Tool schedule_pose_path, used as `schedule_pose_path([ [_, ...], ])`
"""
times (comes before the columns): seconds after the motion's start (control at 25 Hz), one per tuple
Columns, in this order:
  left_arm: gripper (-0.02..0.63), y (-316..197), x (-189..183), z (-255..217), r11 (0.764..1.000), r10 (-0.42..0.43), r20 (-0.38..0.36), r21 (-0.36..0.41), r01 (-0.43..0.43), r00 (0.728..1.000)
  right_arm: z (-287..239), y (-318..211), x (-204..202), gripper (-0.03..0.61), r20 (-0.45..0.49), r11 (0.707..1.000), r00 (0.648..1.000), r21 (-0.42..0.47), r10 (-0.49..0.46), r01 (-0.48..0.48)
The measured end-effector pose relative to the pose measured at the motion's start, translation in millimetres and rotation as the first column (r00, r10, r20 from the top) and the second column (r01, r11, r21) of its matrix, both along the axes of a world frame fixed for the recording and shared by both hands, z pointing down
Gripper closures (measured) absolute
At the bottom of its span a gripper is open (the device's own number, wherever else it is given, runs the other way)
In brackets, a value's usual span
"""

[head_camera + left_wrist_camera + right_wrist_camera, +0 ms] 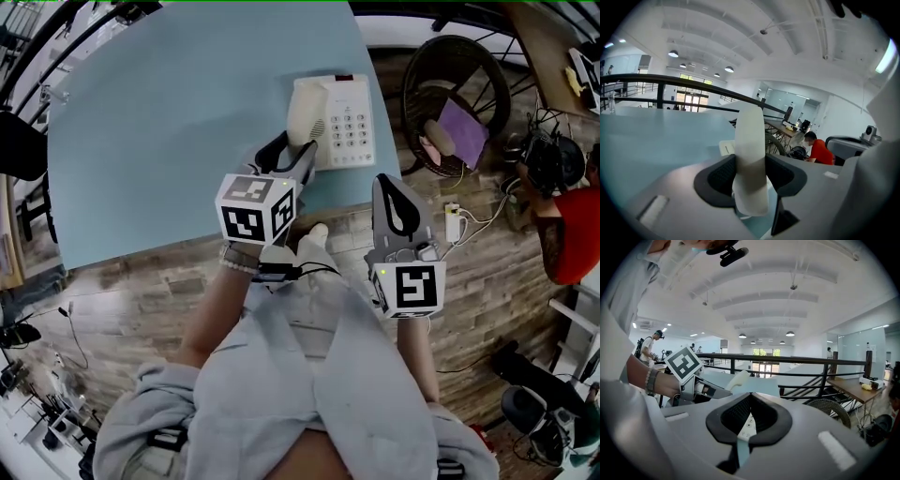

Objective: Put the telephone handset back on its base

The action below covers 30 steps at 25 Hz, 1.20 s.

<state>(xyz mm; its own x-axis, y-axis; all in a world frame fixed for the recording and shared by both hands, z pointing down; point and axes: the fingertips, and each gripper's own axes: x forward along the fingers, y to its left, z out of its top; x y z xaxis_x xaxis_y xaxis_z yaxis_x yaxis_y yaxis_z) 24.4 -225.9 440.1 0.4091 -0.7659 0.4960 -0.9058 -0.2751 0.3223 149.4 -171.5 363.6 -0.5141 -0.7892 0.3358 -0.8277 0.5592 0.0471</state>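
Observation:
The white handset [302,111] stands over the left side of the white telephone base [349,122] near the front right corner of the light blue table [169,141]. My left gripper [292,155] is shut on the handset's lower end. In the left gripper view the handset [750,150] rises upright between the black pads. I cannot tell whether it touches the base. My right gripper [392,187] hangs just off the table's front edge, right of the left one, shut and holding nothing. Through its closed jaws in the right gripper view, a strip of keypad [746,423] shows.
A round wicker chair [427,66] with a purple cushion [462,131] stands right of the table. A power strip and cables [453,220] lie on the wooden floor. A person in red [567,234] sits at the far right. Black railings run behind the table.

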Motion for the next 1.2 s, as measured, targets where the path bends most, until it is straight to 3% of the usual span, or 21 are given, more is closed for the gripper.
schedule_pose_path([
  [0.16, 0.411, -7.9, 2.1, 11.2, 0.999, -0.030, -0.009, -0.032, 0.029, 1.000, 3.9, -5.7, 1.5, 0.572, 0.001, 1.000, 1.000, -0.005, -0.008, 0.008],
  [1.2, 0.413, -38.4, 9.2, 76.4, 0.970, -0.165, 0.134, -0.158, 0.186, 0.977, 28.9, -24.0, 20.6, 0.572, -0.022, 0.998, 0.999, -0.062, -0.024, 0.023],
])
